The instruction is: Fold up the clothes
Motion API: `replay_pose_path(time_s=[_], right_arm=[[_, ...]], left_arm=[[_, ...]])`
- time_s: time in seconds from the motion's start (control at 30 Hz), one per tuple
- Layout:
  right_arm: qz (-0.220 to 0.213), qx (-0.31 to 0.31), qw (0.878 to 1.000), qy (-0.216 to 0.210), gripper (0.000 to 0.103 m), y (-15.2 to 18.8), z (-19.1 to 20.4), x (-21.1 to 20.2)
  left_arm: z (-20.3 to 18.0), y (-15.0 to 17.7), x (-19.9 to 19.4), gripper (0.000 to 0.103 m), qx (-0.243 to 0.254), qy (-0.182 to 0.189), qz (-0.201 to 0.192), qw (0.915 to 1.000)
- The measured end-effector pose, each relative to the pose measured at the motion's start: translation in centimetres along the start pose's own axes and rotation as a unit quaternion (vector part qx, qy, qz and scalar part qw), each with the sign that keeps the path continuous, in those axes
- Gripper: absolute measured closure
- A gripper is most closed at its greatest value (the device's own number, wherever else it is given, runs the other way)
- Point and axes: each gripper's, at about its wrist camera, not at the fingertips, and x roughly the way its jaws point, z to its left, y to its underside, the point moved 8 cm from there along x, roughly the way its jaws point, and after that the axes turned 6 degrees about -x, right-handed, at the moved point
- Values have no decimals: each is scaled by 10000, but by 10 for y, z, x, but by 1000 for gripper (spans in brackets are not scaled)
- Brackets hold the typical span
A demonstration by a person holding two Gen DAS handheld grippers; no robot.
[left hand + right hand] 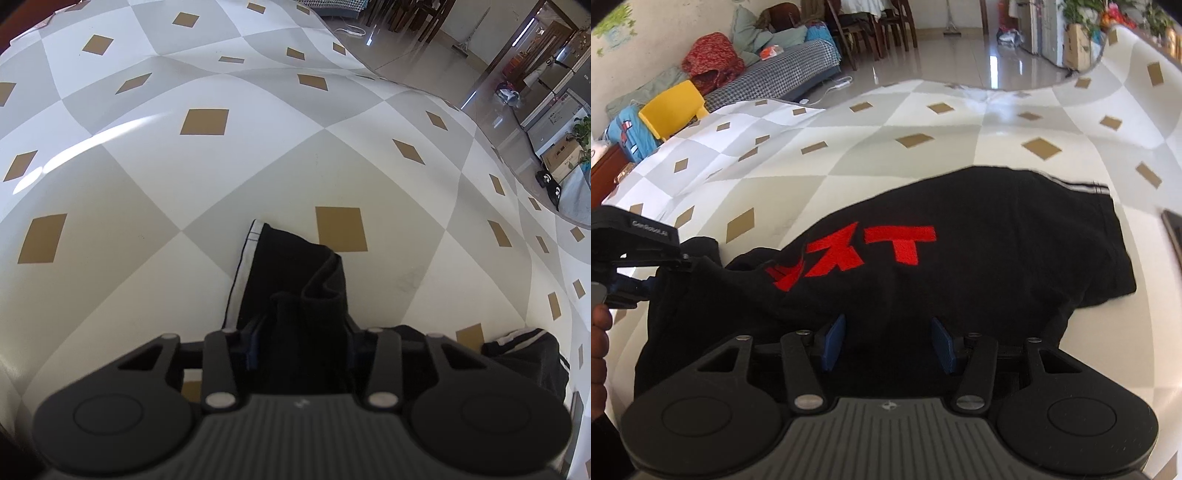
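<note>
Left hand-held gripper (303,343) clamped on bunched black fabric of black garment (960,240), lifted above desk (147,177). Right hand-held gripper (888,341) wide, nothing between blue pads, hovering over garment's near edge. Garment lies crumpled, red lettering up, striped hem far right. Judgement: keep left grip firm, pinch single edge right, pull flat before creasing.
</note>
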Motion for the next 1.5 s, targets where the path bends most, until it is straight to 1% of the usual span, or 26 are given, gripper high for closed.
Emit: replay_pose_path(time_s=[0.03, 0.13, 0.23, 0.33, 0.4, 0.43, 0.5, 0.53, 0.63, 0.7, 0.8, 0.87, 1.0, 1.07, 1.13, 1.2, 1.27, 1.33, 1.4, 1.5], right_arm=[[77, 105, 9999, -12, 54, 2, -3, 2], [283, 367, 9989, -34, 54, 7, -12, 6], [325, 316, 9990, 54, 54, 9, -13, 6], [371, 327, 9987, 153, 54, 11, -17, 3], [402, 335, 9984, 219, 54, 12, -19, 2], [417, 338, 9982, 252, 54, 12, -20, 1], [447, 346, 9979, 318, 54, 14, -22, 0], [462, 349, 9977, 351, 54, 14, -24, -1], [508, 360, 9970, 451, 54, 16, -27, -3], [538, 368, 9965, 517, 54, 17, -29, -5], [534, 412, 9962, 551, 54, 18, -31, -8], [429, 484, 9966, 503, 54, 15, -31, -13], [-121, 530, 9983, 224, 54, 1, -26, -28], [-289, 416, 9987, -8, 54, -6, -16, -32], [-456, 301, 9982, -241, 54, -13, -6, -35], [-552, 145, 9976, -387, 54, -19, 4, -35], [-618, -27, 9969, -495, 54, -25, 14, -34], [-683, -206, 9959, -553, 54, -33, 22, -31], [-771, -435, 9941, -625, 54, -43, 30, -27], [-735, -865, 9911, -699, 54, -52, 43, -16]], left_arm=[[1, 0, -2, 74, 23, -32, -46, 10000], [5, 0, -9, 74, 56, -82, -138, 9999], [10, -1, -14, 75, 23, -66, -161, 9998], [15, -7, -21, 76, 29, -131, -282, 9995], [23, -13, -26, 77, 53, -281, -427, 9987], [27, -16, -29, 79, 67, -373, -505, 9980], [35, -22, -35, 79, 94, -557, -662, 9962], [41, -24, -36, 79, 49, -620, -669, 9958], [62, -23, -33, 79, -239, -714, -471, 9960], [70, -19, -33, 79, -296, -787, -415, 9956], [71, -14, -36, 79, -285, -695, -407, 9963], [69, -11, -39, 79, -265, -585, -411, 9971], [54, -6, -48, 69, -142, -286, -467, 9984], [49, -3, -52, 65, -108, -161, -472, 9987], [45, 0, -53, 59, -144, -5, -427, 9990], [42, 1, -54, 55, -219, 160, -370, 9989], [40, 1, -54, 47, -259, 269, -339, 9987], [38, 1, -54, 31, -281, 320, -330, 9985], [35, 1, -52, 27, -286, 426, -300, 9982], [28, 3, -47, 27, -240, 525, -229, 9981]])
